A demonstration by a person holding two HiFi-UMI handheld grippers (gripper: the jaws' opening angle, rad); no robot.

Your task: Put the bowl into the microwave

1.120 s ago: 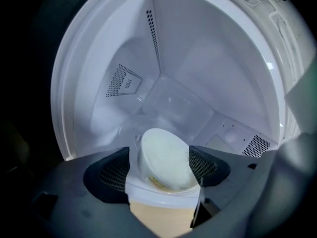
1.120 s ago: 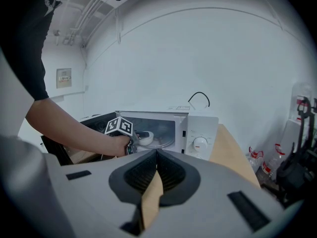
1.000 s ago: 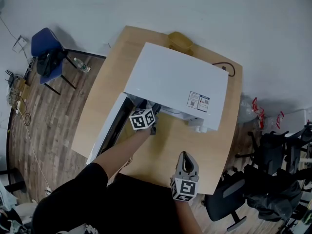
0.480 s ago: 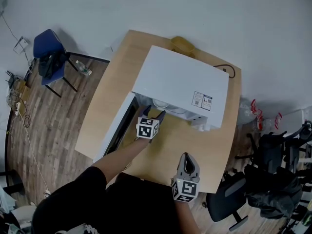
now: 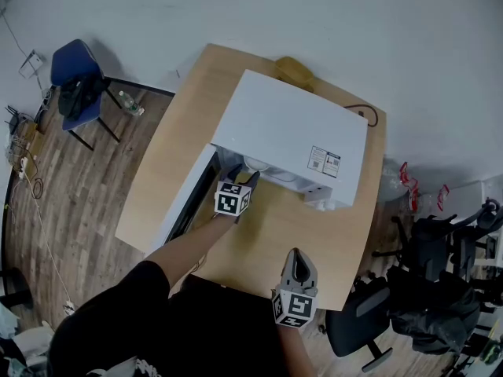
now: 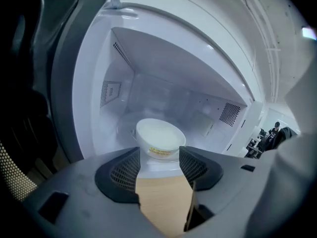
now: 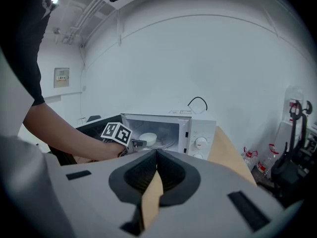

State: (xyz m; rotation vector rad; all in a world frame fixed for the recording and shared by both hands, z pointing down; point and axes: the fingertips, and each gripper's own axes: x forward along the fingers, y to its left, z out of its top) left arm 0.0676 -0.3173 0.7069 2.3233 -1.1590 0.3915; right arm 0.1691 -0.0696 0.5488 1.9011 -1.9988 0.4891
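Note:
A white bowl (image 6: 159, 135) sits on the floor of the open white microwave (image 5: 291, 136), just inside its mouth (image 5: 255, 164). My left gripper (image 5: 244, 174) hovers over the table right in front of that opening. Its jaws have just been closing and stand part open, with only tabletop between them (image 6: 159, 157); the bowl lies beyond the fingertips, apart from them. My right gripper (image 5: 299, 259) is shut with nothing in it near the table's front edge (image 7: 156, 155), pointing at the microwave, where the bowl (image 7: 148, 138) shows through the opening.
The microwave door (image 5: 185, 203) hangs open to the left over the wooden table (image 5: 306, 234). A yellow object (image 5: 292, 69) and a black cable (image 5: 369, 115) lie behind the microwave. A blue chair (image 5: 75, 77) stands far left, black office chairs (image 5: 424, 289) on the right.
My left gripper drew back a little from the microwave mouth, rolled, and its jaws narrowed. The bowl stays inside. The right gripper has barely moved.

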